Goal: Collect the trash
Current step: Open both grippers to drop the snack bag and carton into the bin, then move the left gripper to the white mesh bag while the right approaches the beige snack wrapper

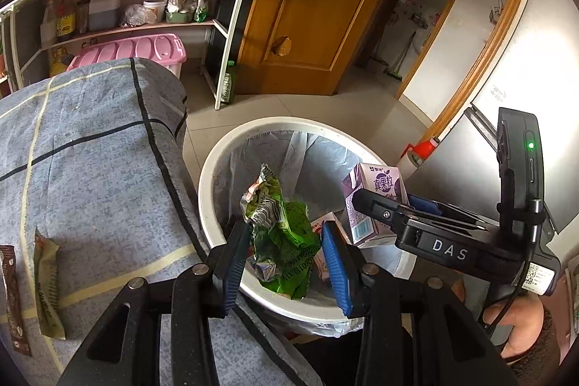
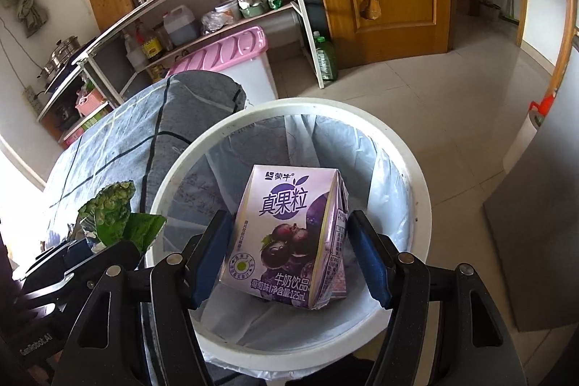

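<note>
Left wrist view shows my left claw (image 1: 286, 259) pinching a crumpled green wrapper (image 1: 280, 234) between its blue pads (image 1: 334, 263), one pad on each side of the foil. The wrapper hangs over the open mouth of the white trash bin (image 1: 213, 169), which is lined with a pale plastic bag. Down inside the bin, behind the wrapper, lies a small carton with red print (image 1: 320, 227). To the left of the bin is the desk (image 1: 90, 169), covered with a grey-blue checked cloth; two flat sachets lie near its lower left edge, a greenish one (image 1: 49, 284) and a brown one (image 1: 12, 299), well apart from my claw.

Seen from the right wrist, my right claw (image 2: 289, 255) grips a purple grape milk carton (image 2: 286, 234), its pads pressed on the carton's two sides. The carton sits tilted, with its printed front facing the camera, directly above the inside of the bin (image 2: 419, 205). In the left wrist view the same carton (image 1: 372, 190) shows at the right side of the bin, just beside my left claw's wrapper, with the right claw's black body and my hand (image 1: 521, 328) behind it. The wrapper's green top (image 2: 115, 216) shows at the bin's left rim in the right wrist view.
</note>
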### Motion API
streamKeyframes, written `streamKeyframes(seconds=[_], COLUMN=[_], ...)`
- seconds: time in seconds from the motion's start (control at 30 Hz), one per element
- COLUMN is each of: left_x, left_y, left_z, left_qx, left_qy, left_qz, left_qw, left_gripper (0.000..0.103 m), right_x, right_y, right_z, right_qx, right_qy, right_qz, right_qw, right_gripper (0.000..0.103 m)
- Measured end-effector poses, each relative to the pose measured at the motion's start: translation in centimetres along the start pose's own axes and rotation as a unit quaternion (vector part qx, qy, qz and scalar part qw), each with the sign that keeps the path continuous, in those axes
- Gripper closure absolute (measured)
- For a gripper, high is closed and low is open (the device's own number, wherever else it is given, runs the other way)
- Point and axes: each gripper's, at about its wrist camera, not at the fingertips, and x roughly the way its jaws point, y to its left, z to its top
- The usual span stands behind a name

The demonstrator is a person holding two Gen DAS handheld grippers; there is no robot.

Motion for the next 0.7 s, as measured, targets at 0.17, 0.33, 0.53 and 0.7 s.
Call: streamKeyframes(seconds=[0.17,0.33,0.53,0.7], left_x=[0.8,0.8,-0.8,-3.1], left_y=[-0.2,-0.1,0.4,1.0], left_z=[-0.1,0.0,-0.2,-1.1], left_qx=[0.003,0.002,-0.005,-0.004], left_qy=[0.008,0.008,-0.008,-0.024], left_qz=[0.005,0.010,0.009,0.023], left_qw=[1.0000,0.9999,0.9999,0.9994], left_gripper=[0.060,0.055,0.054,0.054], right_x=[0.4,0.0,-1.1,-2.5], right_y=[-0.5,-0.9,-0.8,0.6], right_z=[0.0,0.0,-0.2,-0.7], right_qx=[0.013,0.022,0.029,0.024], right_qy=[0.000,-0.007,-0.019,-0.035], right_qz=[-0.001,0.001,0.001,0.018], right_qw=[1.000,1.000,0.999,0.999], right_gripper=[0.036,0.036,0.036,0.036])
